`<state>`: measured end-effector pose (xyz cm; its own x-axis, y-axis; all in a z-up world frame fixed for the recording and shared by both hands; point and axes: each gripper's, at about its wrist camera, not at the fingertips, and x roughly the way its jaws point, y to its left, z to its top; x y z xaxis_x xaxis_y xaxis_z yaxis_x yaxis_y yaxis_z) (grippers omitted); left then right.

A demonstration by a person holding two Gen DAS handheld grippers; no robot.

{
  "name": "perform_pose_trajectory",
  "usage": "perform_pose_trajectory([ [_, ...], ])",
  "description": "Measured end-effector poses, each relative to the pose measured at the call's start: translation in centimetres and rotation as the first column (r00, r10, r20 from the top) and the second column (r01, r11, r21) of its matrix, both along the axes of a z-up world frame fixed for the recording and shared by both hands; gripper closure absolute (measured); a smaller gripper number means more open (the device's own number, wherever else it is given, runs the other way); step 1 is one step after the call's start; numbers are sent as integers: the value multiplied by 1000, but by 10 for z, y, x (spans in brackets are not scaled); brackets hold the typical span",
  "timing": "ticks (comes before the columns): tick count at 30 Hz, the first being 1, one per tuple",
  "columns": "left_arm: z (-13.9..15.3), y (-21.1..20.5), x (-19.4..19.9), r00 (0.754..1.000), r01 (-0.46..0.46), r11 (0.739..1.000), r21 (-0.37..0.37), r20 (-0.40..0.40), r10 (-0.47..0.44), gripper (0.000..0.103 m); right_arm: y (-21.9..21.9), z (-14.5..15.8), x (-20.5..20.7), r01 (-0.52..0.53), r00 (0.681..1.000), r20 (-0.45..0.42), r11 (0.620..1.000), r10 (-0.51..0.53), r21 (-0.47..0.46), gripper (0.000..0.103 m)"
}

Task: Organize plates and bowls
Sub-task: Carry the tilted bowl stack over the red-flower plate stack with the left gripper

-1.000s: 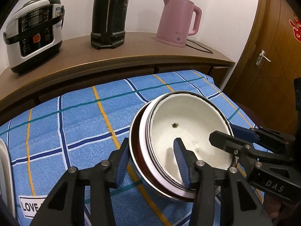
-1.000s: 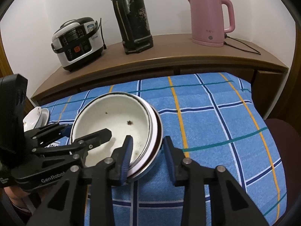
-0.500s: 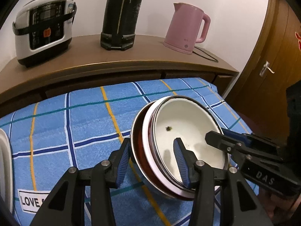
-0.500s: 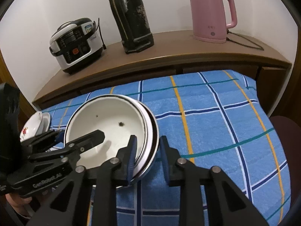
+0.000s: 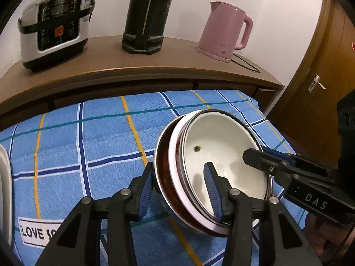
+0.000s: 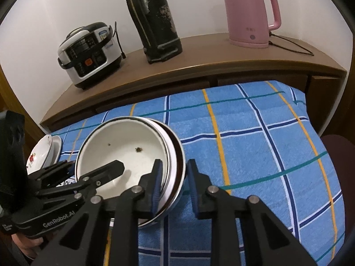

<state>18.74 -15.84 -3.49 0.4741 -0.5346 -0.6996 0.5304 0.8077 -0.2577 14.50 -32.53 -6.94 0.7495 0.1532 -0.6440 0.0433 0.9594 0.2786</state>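
A stack of nested bowls [image 5: 221, 155], white inside with dark rims and a brown outer one, is held above the blue checked cloth [image 5: 88, 144]. My left gripper [image 5: 179, 190] grips the stack's left rim, one finger inside, one outside. My right gripper [image 6: 174, 181] grips the opposite rim of the stack of bowls [image 6: 124, 150] the same way. Each gripper shows in the other's view. Small crumbs lie in the top bowl. White floral plates [image 6: 42, 153] sit at the cloth's left edge.
A wooden sideboard [image 6: 221, 59] behind the table carries a rice cooker [image 6: 88, 53], a black thermos [image 6: 155, 20] and a pink kettle [image 6: 250, 11] with its cord. A wooden door [image 5: 321, 77] is at the right. A white plate edge [image 5: 5, 190] shows at the far left.
Both grippers have lifted the bowl stack off the cloth and carried it slightly left. The grip on the rim has tightened a little.
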Motion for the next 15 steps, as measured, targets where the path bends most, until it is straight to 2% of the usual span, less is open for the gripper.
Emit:
perform_pose_trajectory([
  [4,3,4,-6,1000,-15,1000,-1,8,15,56,-4,1,0,-9,1000,-9,999,10,40,83],
  [8,3,7,-6,1000,-24,1000,-5,-8,24,56,1,6,-1,-21,1000,-10,999,21,26,84],
  [15,7,22,-5,998,-53,998,-36,-22,52,64,9,10,1,-48,999,-12,999,48,16,84],
])
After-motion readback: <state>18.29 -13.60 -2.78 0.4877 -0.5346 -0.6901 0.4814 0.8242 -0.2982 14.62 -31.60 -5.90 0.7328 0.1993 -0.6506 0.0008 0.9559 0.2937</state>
